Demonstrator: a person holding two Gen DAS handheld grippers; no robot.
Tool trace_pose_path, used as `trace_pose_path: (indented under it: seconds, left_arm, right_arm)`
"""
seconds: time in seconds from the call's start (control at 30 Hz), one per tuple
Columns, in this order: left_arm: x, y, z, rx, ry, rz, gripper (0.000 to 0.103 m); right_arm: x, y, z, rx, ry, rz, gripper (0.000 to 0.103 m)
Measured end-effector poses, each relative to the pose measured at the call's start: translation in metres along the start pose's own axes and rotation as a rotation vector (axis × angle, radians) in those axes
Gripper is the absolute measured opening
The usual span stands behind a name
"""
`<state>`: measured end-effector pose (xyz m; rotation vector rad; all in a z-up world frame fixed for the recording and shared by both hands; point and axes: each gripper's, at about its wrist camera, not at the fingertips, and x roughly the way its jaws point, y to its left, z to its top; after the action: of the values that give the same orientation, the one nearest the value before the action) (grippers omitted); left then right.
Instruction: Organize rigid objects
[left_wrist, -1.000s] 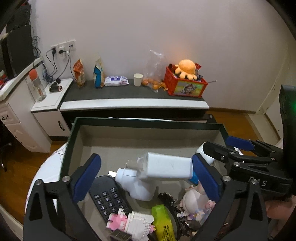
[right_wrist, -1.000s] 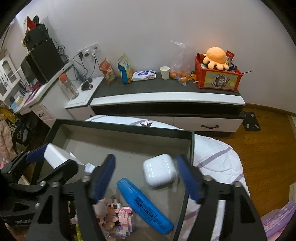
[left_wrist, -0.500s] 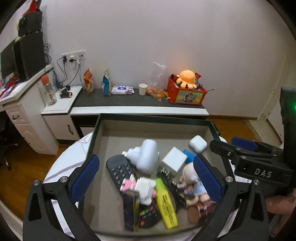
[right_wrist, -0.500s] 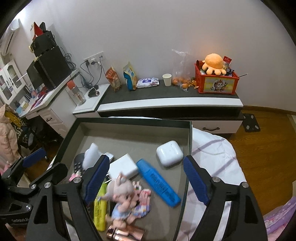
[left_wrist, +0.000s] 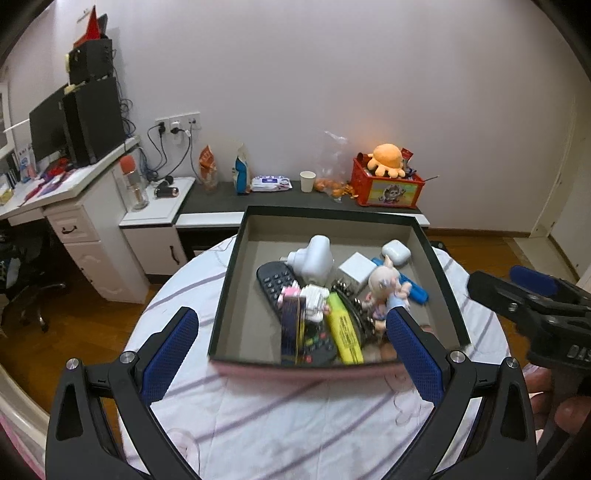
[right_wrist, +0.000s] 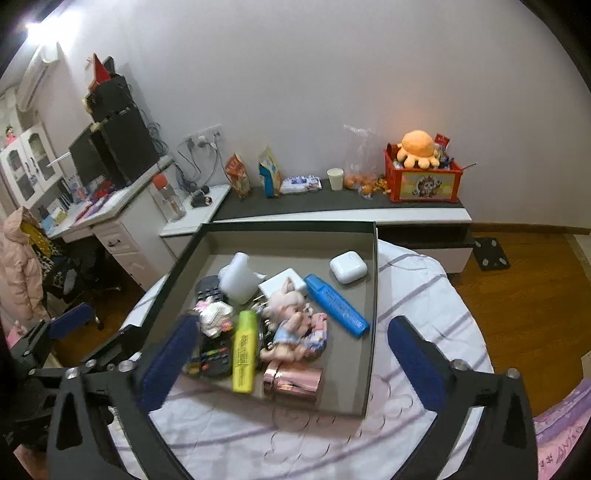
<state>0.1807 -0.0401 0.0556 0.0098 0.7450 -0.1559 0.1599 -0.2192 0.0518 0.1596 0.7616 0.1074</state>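
Box (left_wrist: 229, 280): sitting on the round bench (left_wrist: 295, 417), holding every loose thing; stiff-walled, likely light.
Left tongs (left_wrist: 291, 354): hanging wide apart just short of the box's near wall, holding nothing.
Right tongs (right_wrist: 295, 365): also gaping apart over the box's near end, empty.
Earbud case (right_wrist: 348, 266): lying alone at the box's far right corner; smooth, rounded, probably slippery, best pinched across its flat faces.
Blue marker (right_wrist: 336, 303): lying slantwise beside the case; stiff and light, easiest taken across the barrel.
Yellow marker (right_wrist: 244, 350): same handling, near the box's front.
Figurine (right_wrist: 291, 325): mid-box, looking fragile, thin parts; grip the body.
Pink tin (right_wrist: 293, 377): at the box's front, shiny, may be slipping under pressure.
Remote (left_wrist: 279, 286): partly buried.
Cloth (right_wrist: 417, 306): soft striped cover under the box, could be bunching.
Room: sideboard (right_wrist: 343, 212) standing behind the box, wood floor around.
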Motion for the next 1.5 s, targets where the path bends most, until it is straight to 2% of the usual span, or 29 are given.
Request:
trace_pose_path:
  seconds: [0.23,0.47,0.6,0.9,1.5]
  left_arm:
    - [-0.048,-0.009,-0.024,0.036,-0.042,0.042,0.103]
    - [-0.082,-0.015,-0.052,0.051,-0.043,0.096,0.103]
    - [-0.101,-0.017,-0.062,0.049,-0.052,0.084,0.103]
    - [-0.124,-0.019,-0.075,0.027,-0.067,0.068,0.103]
    - [-0.120,-0.010,-0.086,-0.003,-0.042,0.068,0.103]
  right_arm:
    - [-0.059,0.007,-0.034,0.002,-0.064,0.007,0.103]
    - [-0.112,0.013,-0.075,0.005,-0.105,0.006,0.103]
    - [-0.129,0.020,-0.087,-0.006,-0.117,0.001,0.103]
    - [-0.140,0.024,-0.101,-0.009,-0.120,-0.012,0.103]
    - [-0.137,0.040,-0.109,-0.051,-0.103,-0.030,0.103]
